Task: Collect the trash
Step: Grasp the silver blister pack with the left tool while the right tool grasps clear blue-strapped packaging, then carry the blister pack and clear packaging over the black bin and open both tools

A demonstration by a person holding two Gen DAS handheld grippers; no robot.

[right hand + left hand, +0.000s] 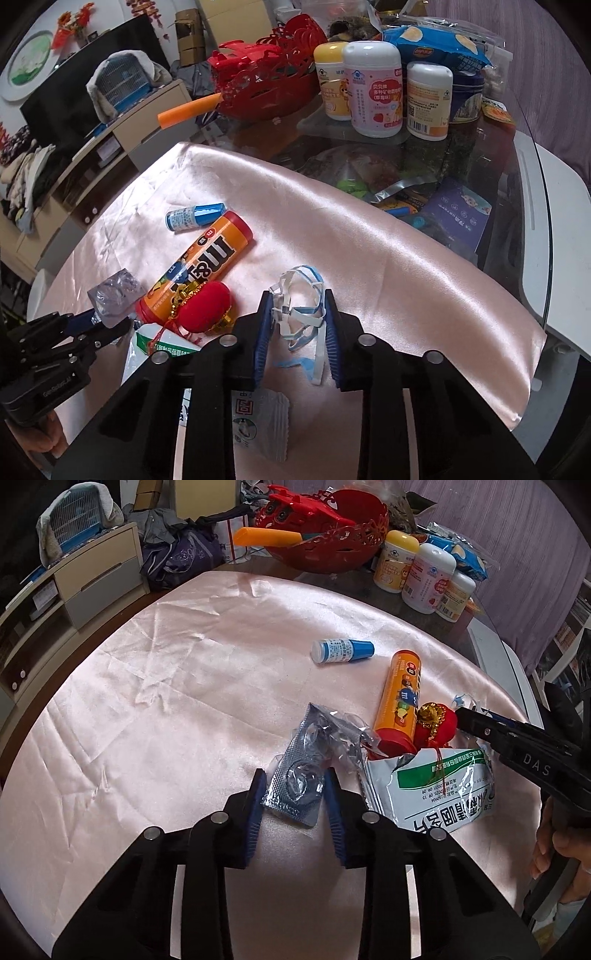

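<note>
A silver blister pack [295, 782], emptied and crumpled, is seen flat on the pink cloth [166, 701], just left of the torn white sachet [436, 790]. A tangle of white and blue plastic strips [299, 314] lies right of the sachet. An orange tube [400, 698] and a small blue bottle [341, 650] are laid on their sides beyond the sachet.

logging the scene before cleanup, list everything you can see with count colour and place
blister pack: one, silver, on the cloth between the left pads
plastic strips: one tangle, white and blue, between the right pads
sachet: one, white and green, torn, near cloth edge
candy tube: one, orange, red cap, lying flat
plush ornament: one, red and gold, against the tube
small bottle: one, blue and white, lying beyond the tube
jars: three, white and yellow lids, on the glass
basket: one, red, far end
cloth: one, pink satin, covering the table
left gripper: black, blue pads
right gripper: black, blue pads
</note>
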